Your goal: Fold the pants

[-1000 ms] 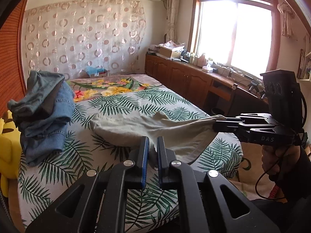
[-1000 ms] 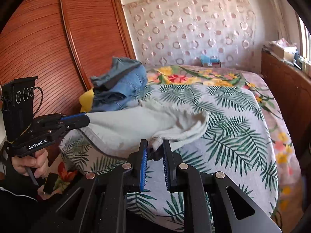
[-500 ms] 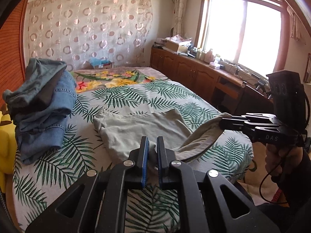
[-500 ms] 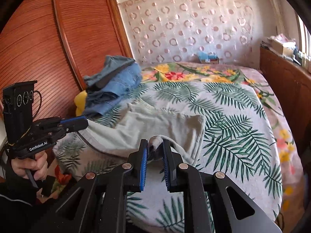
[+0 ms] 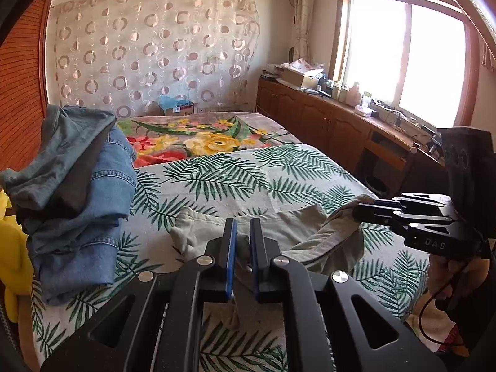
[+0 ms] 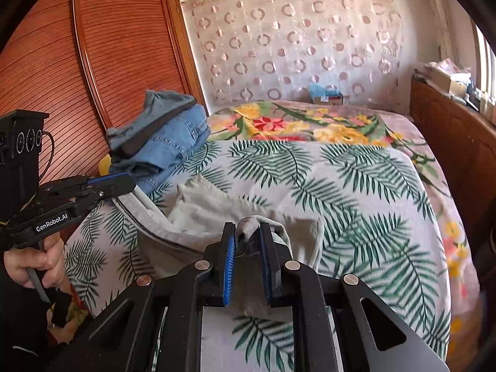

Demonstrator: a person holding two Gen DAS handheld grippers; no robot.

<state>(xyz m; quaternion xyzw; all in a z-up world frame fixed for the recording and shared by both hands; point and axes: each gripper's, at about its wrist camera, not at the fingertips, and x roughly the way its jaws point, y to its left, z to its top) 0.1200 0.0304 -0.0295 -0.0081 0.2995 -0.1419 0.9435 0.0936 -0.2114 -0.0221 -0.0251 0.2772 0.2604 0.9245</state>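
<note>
Light grey-green pants (image 5: 279, 229) lie across the near part of the bed, partly folded, and show in the right wrist view (image 6: 217, 207) too. My left gripper (image 5: 243, 232) is shut on one end of the pants near the bed's front edge. My right gripper (image 6: 247, 235) is shut on a bunched part of the other end. Each gripper shows in the other's view, the right gripper (image 5: 359, 209) at the right and the left gripper (image 6: 131, 183) at the left. The cloth sags between them.
A stack of folded jeans (image 5: 77, 192) sits on the bed's left side, with a yellow cushion (image 5: 12, 263) beside it. The leaf-print bedspread (image 5: 241, 173) stretches beyond. A wooden cabinet (image 5: 325, 124) runs under the window. A slatted wooden wardrobe (image 6: 77, 77) stands left.
Both grippers have pulled back toward the bed's front edge with the pants. The cloth has drawn in and lies closer and more bunched, with slack between the grippers.
</note>
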